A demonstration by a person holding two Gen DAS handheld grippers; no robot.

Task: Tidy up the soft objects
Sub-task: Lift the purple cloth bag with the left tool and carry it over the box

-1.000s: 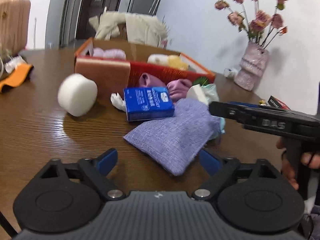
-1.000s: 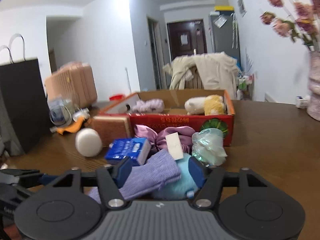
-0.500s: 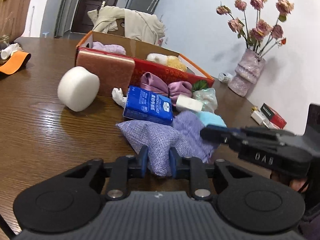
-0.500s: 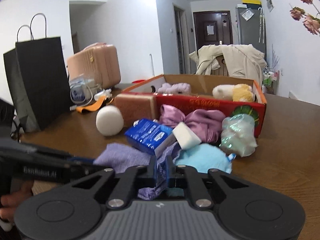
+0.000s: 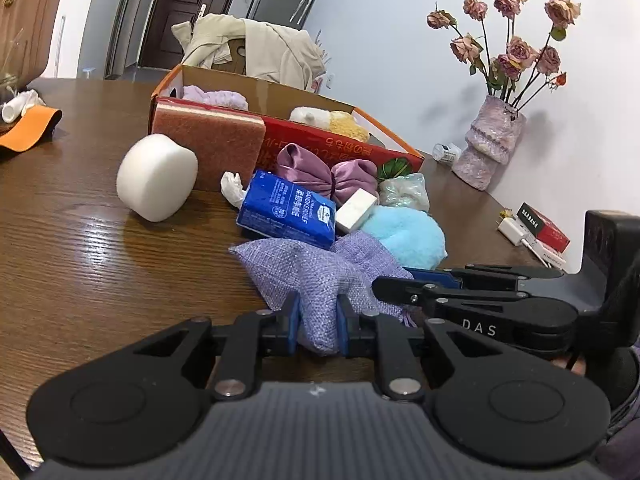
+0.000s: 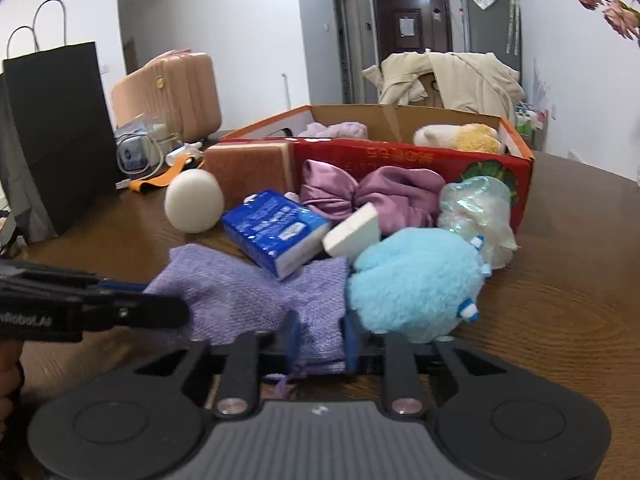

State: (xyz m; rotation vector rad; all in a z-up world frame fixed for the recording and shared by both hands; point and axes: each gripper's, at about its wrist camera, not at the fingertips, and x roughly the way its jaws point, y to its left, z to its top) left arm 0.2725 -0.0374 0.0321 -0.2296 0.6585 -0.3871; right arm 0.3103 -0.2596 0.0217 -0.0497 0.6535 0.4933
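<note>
A purple knitted cloth (image 5: 304, 276) lies bunched on the wooden table in front of a heap of soft things. My left gripper (image 5: 317, 326) grips its near fold, its jaws still closing with both pads pressing the fabric. My right gripper (image 6: 318, 340) holds the cloth's (image 6: 240, 292) other end; its jaws are opening slightly, but the pads stay on the fabric. On the cloth rest a blue tissue pack (image 5: 288, 210) and a white sponge block (image 5: 356, 212). A light blue plush (image 6: 416, 280) touches its far side. Behind stands a red cardboard box (image 5: 340, 144) with soft items inside.
A white round puff (image 5: 156, 176), a brown sponge (image 5: 208, 136), a purple satin scrunchie (image 5: 324, 172) and a crinkled plastic bundle (image 5: 404, 192) lie before the box. A vase of roses (image 5: 490, 148) stands at the right wall. A black paper bag (image 6: 56, 128) and suitcase (image 6: 168, 92) are at the left.
Both grippers went from open to closed on the purple cloth, one at each end. The cloth, flat before, is now bunched between them.
</note>
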